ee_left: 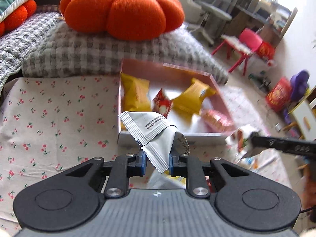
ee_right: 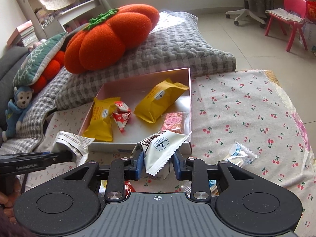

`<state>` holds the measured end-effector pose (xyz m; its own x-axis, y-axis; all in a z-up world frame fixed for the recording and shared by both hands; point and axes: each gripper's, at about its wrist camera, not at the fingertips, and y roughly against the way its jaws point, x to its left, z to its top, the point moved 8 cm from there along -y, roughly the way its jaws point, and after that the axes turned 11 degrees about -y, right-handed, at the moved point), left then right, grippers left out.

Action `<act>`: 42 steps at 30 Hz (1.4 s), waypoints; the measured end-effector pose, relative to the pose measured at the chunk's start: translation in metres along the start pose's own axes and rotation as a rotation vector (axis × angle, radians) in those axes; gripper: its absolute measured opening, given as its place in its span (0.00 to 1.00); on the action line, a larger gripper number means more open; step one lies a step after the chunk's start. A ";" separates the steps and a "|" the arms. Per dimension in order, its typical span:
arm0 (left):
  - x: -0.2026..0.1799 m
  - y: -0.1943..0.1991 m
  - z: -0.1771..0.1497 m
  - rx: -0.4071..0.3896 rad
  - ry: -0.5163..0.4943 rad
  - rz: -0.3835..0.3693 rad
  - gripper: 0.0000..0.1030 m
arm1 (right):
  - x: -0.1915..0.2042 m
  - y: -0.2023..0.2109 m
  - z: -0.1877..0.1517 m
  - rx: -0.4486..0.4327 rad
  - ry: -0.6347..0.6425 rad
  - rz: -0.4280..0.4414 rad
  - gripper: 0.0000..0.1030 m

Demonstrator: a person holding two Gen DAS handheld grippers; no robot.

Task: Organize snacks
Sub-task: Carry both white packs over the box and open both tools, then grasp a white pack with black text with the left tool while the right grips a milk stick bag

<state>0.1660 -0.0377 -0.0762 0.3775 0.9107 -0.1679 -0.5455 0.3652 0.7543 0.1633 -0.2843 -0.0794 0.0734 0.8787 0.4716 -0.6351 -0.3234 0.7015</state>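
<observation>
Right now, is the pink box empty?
No: the box holds two yellow packets, a red packet and a pink bar.

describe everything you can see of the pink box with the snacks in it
The pink box is a shallow, open-topped rectangular tray, seemingly cardboard, with pink walls and a white floor. It sits flat on the cherry-print cloth, its far side near the grey checked quilt. Inside lie two yellow packets, a red pyramid-shaped packet and a pink bar.
</observation>
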 end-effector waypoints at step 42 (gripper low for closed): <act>-0.017 -0.016 -0.015 0.063 -0.041 0.116 0.70 | -0.025 0.000 0.006 -0.078 -0.098 -0.061 0.80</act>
<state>0.1574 -0.0567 -0.0948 0.3457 0.9369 -0.0519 -0.5399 0.2439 0.8056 0.1659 -0.3084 -0.0887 0.1858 0.8562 0.4820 -0.6850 -0.2388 0.6882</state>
